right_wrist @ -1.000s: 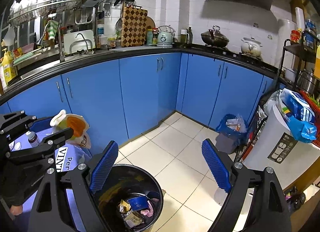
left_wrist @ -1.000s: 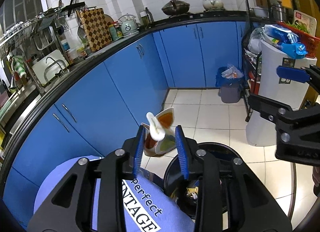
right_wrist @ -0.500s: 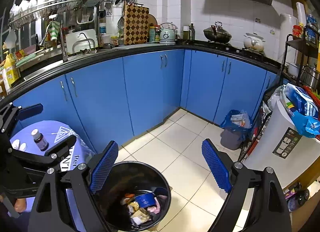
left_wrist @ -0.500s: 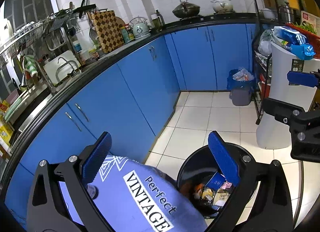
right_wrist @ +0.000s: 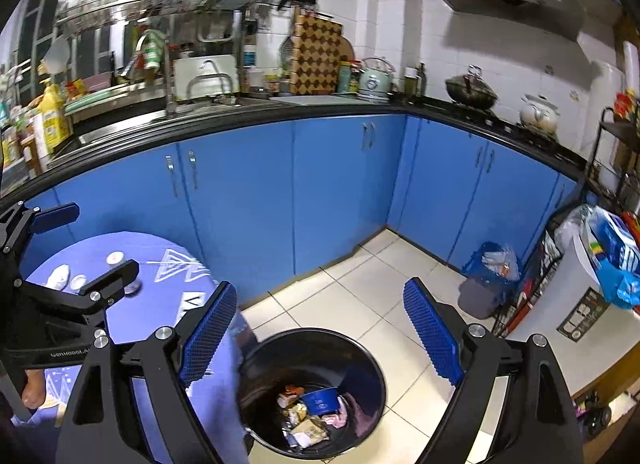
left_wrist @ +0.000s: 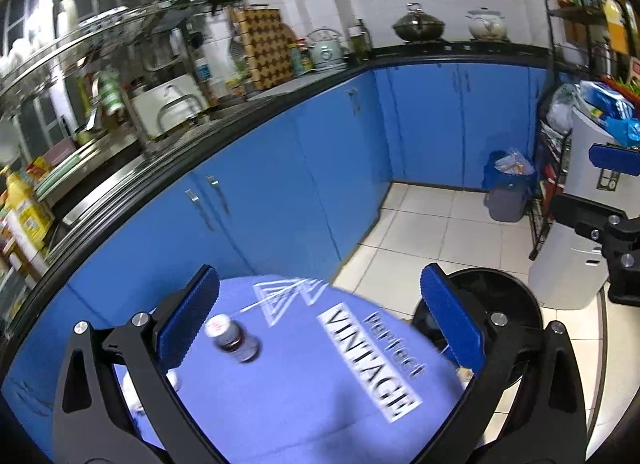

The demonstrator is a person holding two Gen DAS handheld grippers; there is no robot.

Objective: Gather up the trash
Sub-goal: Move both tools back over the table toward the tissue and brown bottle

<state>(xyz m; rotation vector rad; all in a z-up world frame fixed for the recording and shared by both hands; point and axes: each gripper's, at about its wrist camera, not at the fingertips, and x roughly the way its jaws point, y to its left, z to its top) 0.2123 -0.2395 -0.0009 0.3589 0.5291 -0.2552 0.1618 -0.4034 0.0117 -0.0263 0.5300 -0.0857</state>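
We noted the left gripper had just been opening; jaws now wide, nothing between them. One small bottle stood upright on the blue table, just inside the left jaw, nearer this hand. Right gripper also gaped empty above the one black bin. About three white scraps remained beyond.

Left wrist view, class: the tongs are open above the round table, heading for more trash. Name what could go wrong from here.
1. The small bottle stands upright beside one pad of the left tongs; a careless approach could knock it over.
2. The black bin sits low beside the round table, so a piece let go too early may land on the tiled floor.
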